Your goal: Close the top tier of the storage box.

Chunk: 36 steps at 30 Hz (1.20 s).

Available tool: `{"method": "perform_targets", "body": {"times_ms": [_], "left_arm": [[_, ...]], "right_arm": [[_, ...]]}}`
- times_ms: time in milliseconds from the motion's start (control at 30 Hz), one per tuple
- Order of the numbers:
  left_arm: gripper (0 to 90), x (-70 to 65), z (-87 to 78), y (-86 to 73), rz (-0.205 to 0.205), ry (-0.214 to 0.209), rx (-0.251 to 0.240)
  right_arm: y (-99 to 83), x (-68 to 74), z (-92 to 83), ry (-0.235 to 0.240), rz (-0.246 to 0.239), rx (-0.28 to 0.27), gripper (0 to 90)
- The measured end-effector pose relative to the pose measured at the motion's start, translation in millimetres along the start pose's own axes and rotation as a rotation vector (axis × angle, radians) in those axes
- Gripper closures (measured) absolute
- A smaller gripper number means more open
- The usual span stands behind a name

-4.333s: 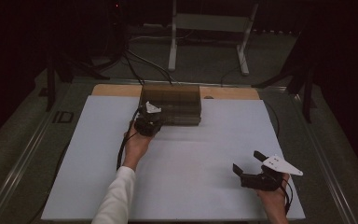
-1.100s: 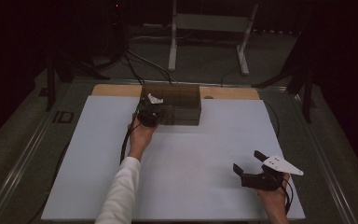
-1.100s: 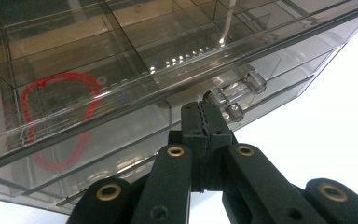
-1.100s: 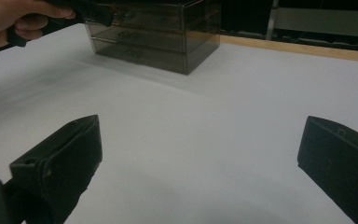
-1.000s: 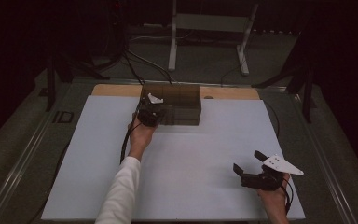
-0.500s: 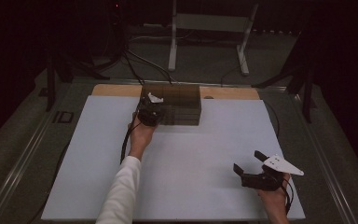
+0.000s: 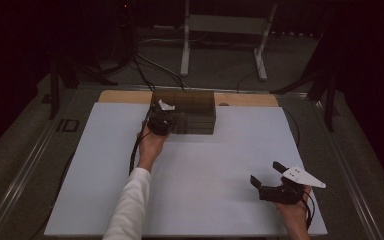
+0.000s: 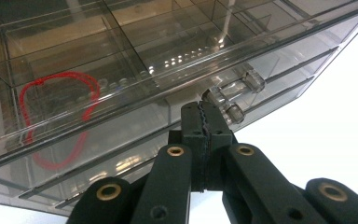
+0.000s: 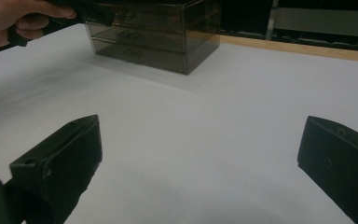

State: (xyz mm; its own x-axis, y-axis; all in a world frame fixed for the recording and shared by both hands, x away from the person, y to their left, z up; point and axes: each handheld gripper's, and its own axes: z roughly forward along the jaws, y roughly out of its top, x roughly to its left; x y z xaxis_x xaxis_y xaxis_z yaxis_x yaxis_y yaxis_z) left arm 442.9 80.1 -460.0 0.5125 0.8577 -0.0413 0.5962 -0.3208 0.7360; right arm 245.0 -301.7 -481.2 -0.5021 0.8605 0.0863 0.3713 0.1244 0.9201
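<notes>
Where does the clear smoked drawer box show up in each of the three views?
High view: drawer box at the white mat's far edge, centre.
Left gripper view: it spans the upper frame, right above the shut jaws.
Right gripper view: upper left.
Shared landmark: the left gripper at the box's left front.

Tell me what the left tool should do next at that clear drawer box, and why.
Probably open the left tool a little and ease it forward onto a drawer knob. Its jaws stand pressed together with nothing between them, tips just short of the small clear knobs on the smoky drawer box. Shut like this, it cannot grip a knob to pull. The right tool rests open, far off on the white table.
</notes>
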Motion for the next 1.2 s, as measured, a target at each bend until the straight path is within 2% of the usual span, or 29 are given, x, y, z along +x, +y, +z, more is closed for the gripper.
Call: {"method": "perform_targets", "body": {"times_ms": [267,367,500,600,667,733,767,833,900,1000,1033,1067,1167,1200], "left_arm": [[90.0,-2.1,-5.7,0.6,0.013,-0.023,-0.022],[85.4,-2.0,-7.9,0.4,0.023,-0.034,-0.022],[79.1,-3.7,-12.3,-1.4,0.035,-0.054,-0.044],[69.4,-5.7,-16.5,-2.8,0.051,-0.055,-0.062],[65.0,-5.4,-19.1,-3.6,0.048,-0.072,-0.073],[60.8,-5.3,-21.1,-4.5,0.041,-0.088,-0.081],[56.0,-5.3,-22.7,-5.0,0.039,-0.079,-0.089],[49.1,-3.7,-26.2,-6.4,0.022,-0.092,-0.115],[46.6,-1.1,-29.9,-7.7,0.013,-0.098,-0.133],[34.3,2.7,-36.0,-10.0,-0.025,-0.102,-0.172],[26.8,3.8,-37.8,-10.7,-0.036,-0.096,-0.178],[18.6,4.4,-39.4,-11.4,-0.039,-0.088,-0.177],[14.0,6.3,-45.8,-15.0,-0.032,-0.092,-0.188],[5.9,7.6,-48.1,-16.2,-0.025,-0.103,-0.188]], "right_arm": [[0.0,0.2,0.0,0.000,-0.001,-0.002,0.0],[0.0,0.3,0.0,0.001,-0.001,0.000,0.0],[0.0,0.2,0.0,0.000,0.000,0.000,0.0],[0.0,0.2,0.2,0.001,-0.001,0.000,0.0],[0.0,0.5,0.3,0.002,-0.001,0.000,0.0],[-0.1,0.5,0.3,0.002,0.000,0.000,0.0],[-0.1,0.4,0.3,0.002,0.000,0.000,0.0],[-0.1,0.4,0.3,0.002,0.000,0.000,0.0],[0.0,0.5,0.3,0.001,0.000,0.000,0.0],[-0.1,0.7,0.3,0.002,0.001,0.001,0.0],[-0.1,0.6,0.3,0.002,0.001,0.000,0.0],[-0.1,0.5,0.3,0.002,0.001,0.000,0.0],[-0.1,0.6,0.4,0.002,0.001,0.001,0.0],[-0.1,0.7,0.5,0.002,0.001,0.001,0.0]]}}
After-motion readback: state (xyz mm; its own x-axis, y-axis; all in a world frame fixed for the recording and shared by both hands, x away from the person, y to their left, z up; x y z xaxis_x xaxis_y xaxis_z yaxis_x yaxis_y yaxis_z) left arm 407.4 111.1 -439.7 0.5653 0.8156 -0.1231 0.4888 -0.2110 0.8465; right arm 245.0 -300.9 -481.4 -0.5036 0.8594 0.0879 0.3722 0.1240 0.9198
